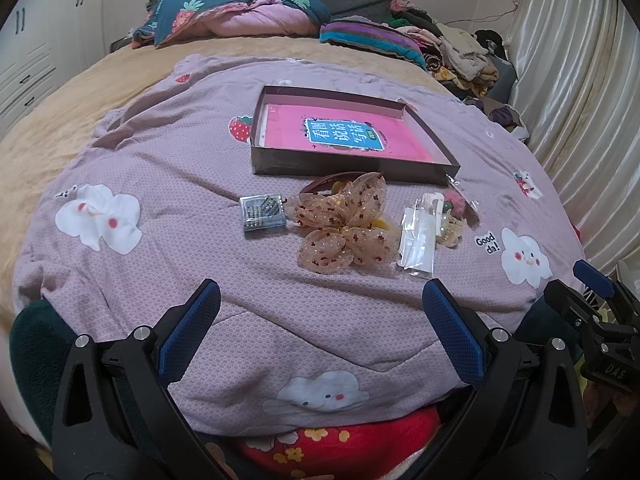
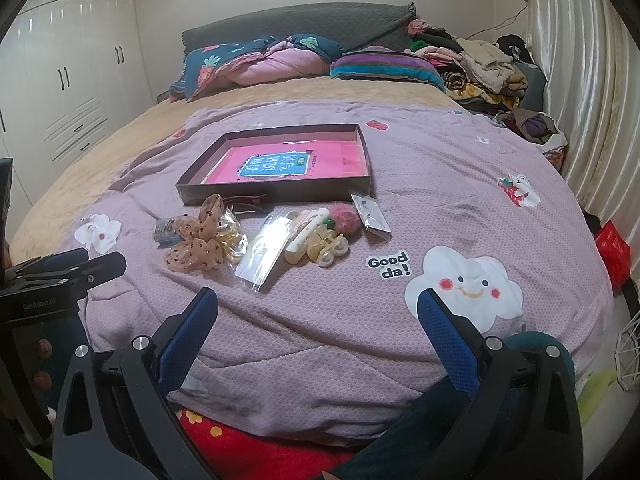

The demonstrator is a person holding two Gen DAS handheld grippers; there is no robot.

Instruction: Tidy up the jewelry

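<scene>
— Near the bottom of the left wrist view, what is the left gripper [image 1: 320, 316] doing?
— Jaws spread wide, holding nothing. Beyond it, the bow [image 1: 344, 222] and small clear case [image 1: 263, 213] lie loose on the quilt [image 1: 160, 168], probably awaiting sorting.
— And the right view?
— The right gripper [image 2: 318, 320] gapes empty too. Farther off, the tray [image 2: 276, 194] holds only a pink book [image 2: 280, 164]; clips [image 2: 320, 242] lie near it.

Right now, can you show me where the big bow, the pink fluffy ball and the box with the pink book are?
Big sheer bow [image 1: 344, 224], left wrist view, on its middle knot.
Pink fluffy ball [image 2: 346, 216], right wrist view, on its fuzzy top.
Box with the pink book [image 2: 276, 193], right wrist view, on its near wall.
</scene>
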